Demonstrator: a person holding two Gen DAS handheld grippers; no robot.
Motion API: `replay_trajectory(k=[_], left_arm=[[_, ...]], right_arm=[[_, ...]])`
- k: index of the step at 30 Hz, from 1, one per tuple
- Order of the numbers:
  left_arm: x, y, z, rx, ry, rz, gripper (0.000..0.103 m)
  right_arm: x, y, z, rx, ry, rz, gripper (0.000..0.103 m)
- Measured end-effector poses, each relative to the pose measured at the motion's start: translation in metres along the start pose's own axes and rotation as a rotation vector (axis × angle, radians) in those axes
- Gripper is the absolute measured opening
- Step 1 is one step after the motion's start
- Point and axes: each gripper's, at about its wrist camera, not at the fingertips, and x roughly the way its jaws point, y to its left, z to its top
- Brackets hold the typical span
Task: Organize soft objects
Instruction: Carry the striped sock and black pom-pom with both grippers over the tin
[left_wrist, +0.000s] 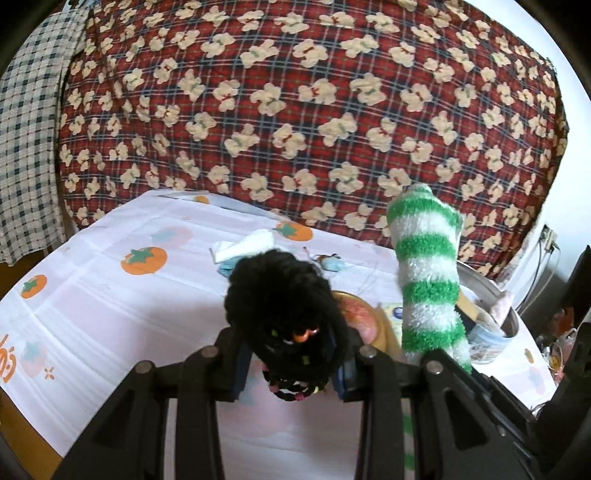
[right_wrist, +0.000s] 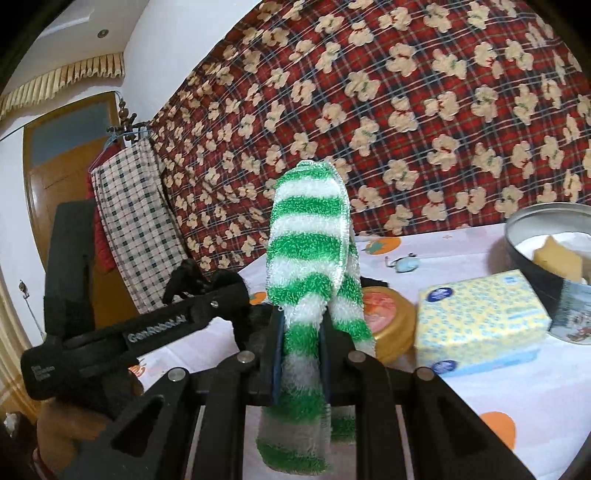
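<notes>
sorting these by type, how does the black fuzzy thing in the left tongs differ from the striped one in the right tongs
The black knitted bundle is one dark colour; the green-and-white striped fuzzy sock is banded. The bundle is a rounded lump with small coloured beads and looped bands at its base; the sock is long and flat, standing up and folding over. The left tongs stand wider around the bundle than the right tongs around the sock. Both are soft and held clamped above the table.

Right gripper (right_wrist: 301, 354) jaws clamp striped sock (right_wrist: 310, 236) (green-and-white).

The table (right_wrist: 498, 398) under a persimmon-print cloth carries a tissue pack (right_wrist: 480, 317), round gold tin (right_wrist: 391, 325) and metal pot (right_wrist: 546, 243) by its right edge
</notes>
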Motion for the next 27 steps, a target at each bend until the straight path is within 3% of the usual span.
replay_trajectory(k=[17, 27], left_arm=[[-0.003, -0.076, -0.003, 0.100, 0.002, -0.154, 0.034], [0.008, -0.143, 0.003, 0.174, 0.010, -0.315, 0.034]], right_arm=[[-0.056, -0.052, -0.001, -0.011, -0.080, -0.182, 0.018], [-0.099, -0.098, 0.017, 0.001, -0.163, -0.326, 0.018]])
